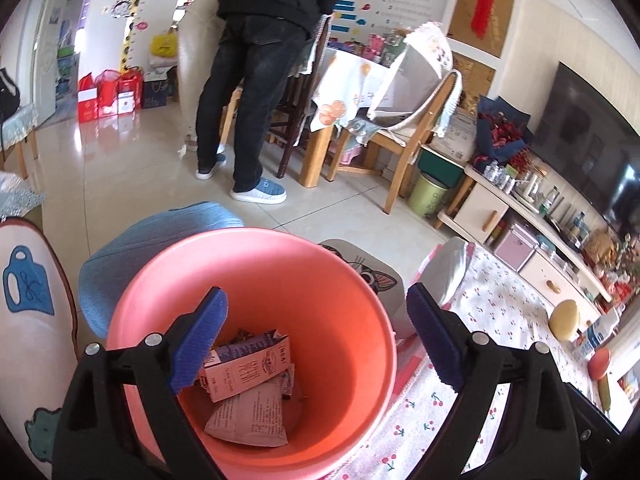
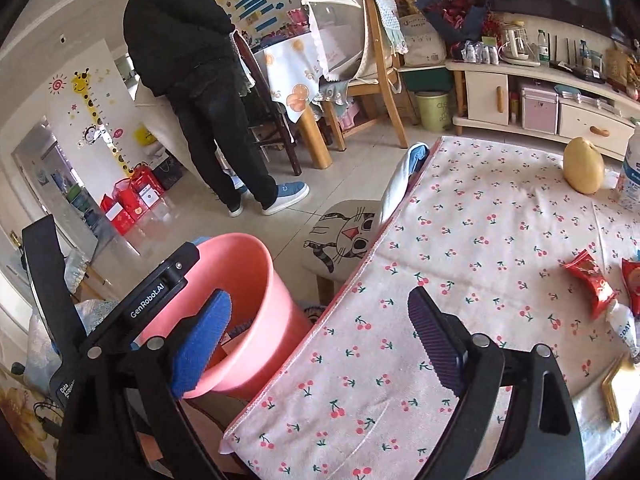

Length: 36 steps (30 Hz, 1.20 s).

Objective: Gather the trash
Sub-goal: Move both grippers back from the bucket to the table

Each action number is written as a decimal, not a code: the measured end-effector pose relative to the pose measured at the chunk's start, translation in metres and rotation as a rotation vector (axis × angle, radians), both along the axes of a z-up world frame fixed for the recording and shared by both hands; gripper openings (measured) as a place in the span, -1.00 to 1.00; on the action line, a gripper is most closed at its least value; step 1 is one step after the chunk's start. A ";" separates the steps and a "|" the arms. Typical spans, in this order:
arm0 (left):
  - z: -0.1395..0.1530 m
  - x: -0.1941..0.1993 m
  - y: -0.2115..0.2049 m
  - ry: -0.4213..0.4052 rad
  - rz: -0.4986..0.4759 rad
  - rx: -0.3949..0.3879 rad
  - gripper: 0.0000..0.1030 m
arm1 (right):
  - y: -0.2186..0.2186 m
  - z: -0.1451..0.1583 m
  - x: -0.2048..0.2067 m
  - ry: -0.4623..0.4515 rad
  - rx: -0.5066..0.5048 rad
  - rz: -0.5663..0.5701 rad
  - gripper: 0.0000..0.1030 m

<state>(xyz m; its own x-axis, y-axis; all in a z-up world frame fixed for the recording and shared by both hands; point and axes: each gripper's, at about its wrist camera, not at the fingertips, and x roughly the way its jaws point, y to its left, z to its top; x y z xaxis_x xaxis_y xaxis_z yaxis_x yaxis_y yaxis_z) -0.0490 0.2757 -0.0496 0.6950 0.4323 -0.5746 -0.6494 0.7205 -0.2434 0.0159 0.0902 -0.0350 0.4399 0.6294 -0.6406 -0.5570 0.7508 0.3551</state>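
Observation:
A pink bin (image 1: 320, 280) stands beside the table and holds several pieces of trash: a purple-and-pink carton (image 1: 244, 368) and a pale wrapper (image 1: 250, 416). My left gripper (image 1: 316, 336) is open and empty, just above the bin's mouth. My right gripper (image 2: 320, 336) is open and empty over the table's near left edge, with the bin (image 2: 248, 280) at its left finger. Two red snack wrappers (image 2: 590, 280) (image 2: 632, 280) and a white tube-like wrapper (image 2: 622, 326) lie on the cherry-print tablecloth (image 2: 460, 220) at the right.
A yellow pear (image 2: 584, 164) and a bottle (image 2: 632, 172) stand at the table's far right. A cat-print stool (image 2: 344, 236) sits beyond the bin. A person (image 2: 200, 80) stands by a dining table and chairs (image 2: 376, 52). A TV cabinet (image 2: 540, 96) lines the far wall.

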 end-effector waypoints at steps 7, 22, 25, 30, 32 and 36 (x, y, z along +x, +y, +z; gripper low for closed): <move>0.000 0.012 -0.029 0.017 -0.068 0.037 0.78 | -0.024 0.006 -0.009 -0.064 -0.035 -0.016 0.73; -0.007 0.040 -0.089 0.084 -0.197 0.099 0.78 | -0.091 0.005 -0.007 -0.087 -0.061 -0.091 0.74; -0.008 0.047 -0.102 0.096 -0.226 0.114 0.78 | -0.106 0.003 -0.004 -0.089 -0.058 -0.108 0.73; -0.009 0.057 -0.123 0.113 -0.269 0.137 0.78 | -0.130 0.001 0.000 -0.090 -0.052 -0.135 0.73; -0.010 0.060 -0.132 0.118 -0.286 0.145 0.79 | -0.140 0.000 0.001 -0.091 -0.051 -0.146 0.73; -0.011 0.068 -0.151 0.128 -0.326 0.168 0.82 | -0.162 -0.002 0.003 -0.090 -0.041 -0.175 0.73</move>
<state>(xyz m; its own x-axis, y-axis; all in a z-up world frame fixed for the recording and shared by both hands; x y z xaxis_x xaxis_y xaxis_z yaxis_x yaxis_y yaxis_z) 0.0192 0.1242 -0.0609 0.7388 0.2961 -0.6054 -0.3975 0.9169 -0.0368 0.0191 -0.0717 -0.0371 0.5970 0.5124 -0.6173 -0.4449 0.8518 0.2768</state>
